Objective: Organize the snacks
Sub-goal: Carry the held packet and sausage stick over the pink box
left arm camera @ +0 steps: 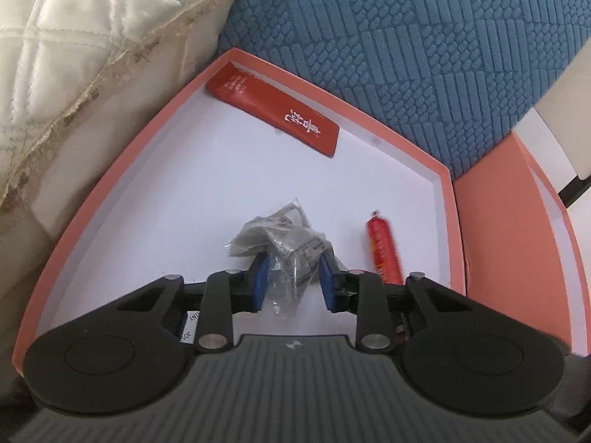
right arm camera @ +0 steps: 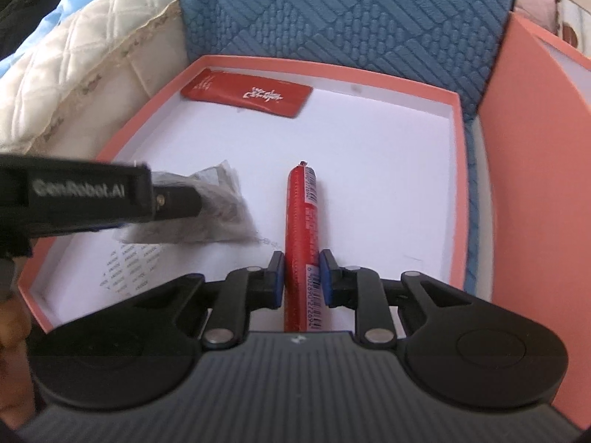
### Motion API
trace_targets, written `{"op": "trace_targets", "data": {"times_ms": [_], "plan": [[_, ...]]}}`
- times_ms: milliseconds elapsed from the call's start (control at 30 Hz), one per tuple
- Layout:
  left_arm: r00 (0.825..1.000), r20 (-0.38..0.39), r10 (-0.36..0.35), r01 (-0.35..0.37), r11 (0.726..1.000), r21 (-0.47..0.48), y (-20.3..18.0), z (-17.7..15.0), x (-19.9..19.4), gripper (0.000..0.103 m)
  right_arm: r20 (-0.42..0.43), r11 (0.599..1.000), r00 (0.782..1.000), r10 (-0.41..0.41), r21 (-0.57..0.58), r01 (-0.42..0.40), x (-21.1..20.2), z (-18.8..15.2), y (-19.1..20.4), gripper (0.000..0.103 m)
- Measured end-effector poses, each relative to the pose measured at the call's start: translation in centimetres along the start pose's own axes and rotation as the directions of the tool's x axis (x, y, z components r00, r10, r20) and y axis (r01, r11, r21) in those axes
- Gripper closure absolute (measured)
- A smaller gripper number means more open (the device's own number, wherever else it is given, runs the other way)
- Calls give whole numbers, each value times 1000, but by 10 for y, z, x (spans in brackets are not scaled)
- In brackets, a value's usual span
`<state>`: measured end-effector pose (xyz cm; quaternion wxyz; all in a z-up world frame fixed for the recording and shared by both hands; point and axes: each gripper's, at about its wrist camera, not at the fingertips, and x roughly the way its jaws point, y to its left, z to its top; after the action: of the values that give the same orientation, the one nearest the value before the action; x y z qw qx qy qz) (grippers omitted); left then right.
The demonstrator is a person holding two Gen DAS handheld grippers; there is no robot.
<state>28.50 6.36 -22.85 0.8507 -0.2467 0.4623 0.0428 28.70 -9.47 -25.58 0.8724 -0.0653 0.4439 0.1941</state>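
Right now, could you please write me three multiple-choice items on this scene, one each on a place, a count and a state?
1. Where does the flat red packet lie in the box?
A. far corner
B. near edge
C. outside it

2. How many snacks are in the box?
A. one
B. three
C. five

3. What does the right gripper hold?
A. nothing
B. the clear wrapper
C. the red sausage

Answers: 1 A, it lies against the far wall. 2 B, packet, sausage and clear wrapper. 3 C, its pads press the sausage's sides, while the left gripper closes around the wrapper.
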Motion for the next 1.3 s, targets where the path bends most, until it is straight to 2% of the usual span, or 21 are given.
{"op": "trace_targets", "data": {"times_ms": [233, 500, 800, 933, 1067, 1300], "plan": [[1000, 21, 10, -11, 997, 71, -8, -5, -4, 80, 34, 999, 999, -12, 45, 11, -19, 5, -15, 80], [999, 35, -18, 16, 998, 53, -1, -9, -13, 83, 43, 996, 999, 8, 89, -12, -24, 3, -29, 80], [998, 54, -18, 16, 999, 37, -8, -10, -39, 84, 81, 997, 996, 30, 70, -35, -53, 14, -30, 80], [997, 61, -40, 38, 999, 33, -19, -5, -56, 84, 106, 997, 994, 32, 62, -38, -76, 23, -33, 80], [993, 99, -64, 59, 997, 51, -38, 7, -79, 84, 147, 995, 988, 38, 81, -50, -103, 34, -40, 80], [978, 159, -137, 124, 988, 92, -80, 29, -108, 84, 227, 995, 974, -4, 99, -19, -150, 48, -62, 80]]}}
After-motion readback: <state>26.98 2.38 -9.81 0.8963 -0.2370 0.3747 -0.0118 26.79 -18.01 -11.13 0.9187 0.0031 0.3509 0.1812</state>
